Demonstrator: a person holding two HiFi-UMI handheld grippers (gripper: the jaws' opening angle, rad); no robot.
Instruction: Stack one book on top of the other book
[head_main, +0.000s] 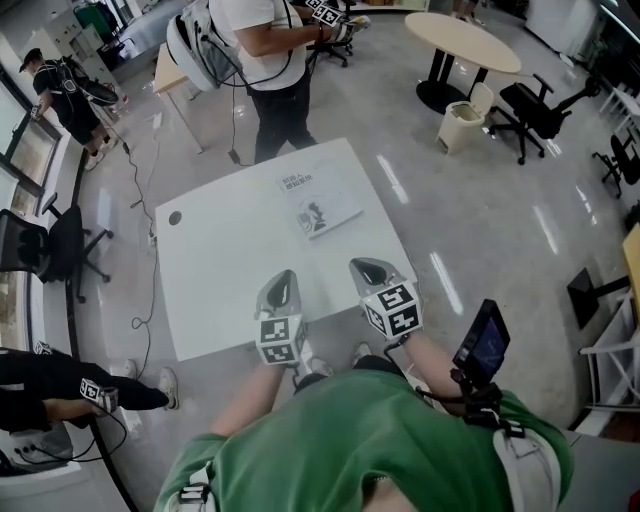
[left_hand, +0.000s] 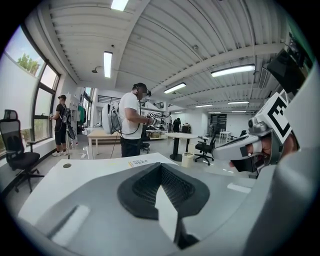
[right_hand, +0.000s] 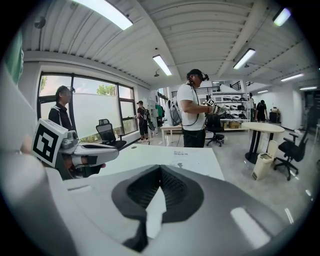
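Observation:
Two white books lie together at the far middle of the white table (head_main: 220, 290). The upper book (head_main: 328, 212) has a dark picture on its cover. It covers most of the lower book (head_main: 300, 183), whose printed strip shows at the far side. My left gripper (head_main: 281, 288) and right gripper (head_main: 372, 268) hover side by side over the table's near edge, well short of the books. Both are shut and hold nothing. In the left gripper view the book (left_hand: 140, 161) shows just beyond the shut jaws. The right gripper view has the books (right_hand: 187, 156) ahead on the tabletop.
A person (head_main: 270, 60) with a backpack stands just behind the table. A dark round hole (head_main: 175, 217) marks the table's left side. A round table (head_main: 462, 40), a bin (head_main: 462, 125) and office chairs (head_main: 535, 105) stand at right. Another chair (head_main: 50, 245) stands at left.

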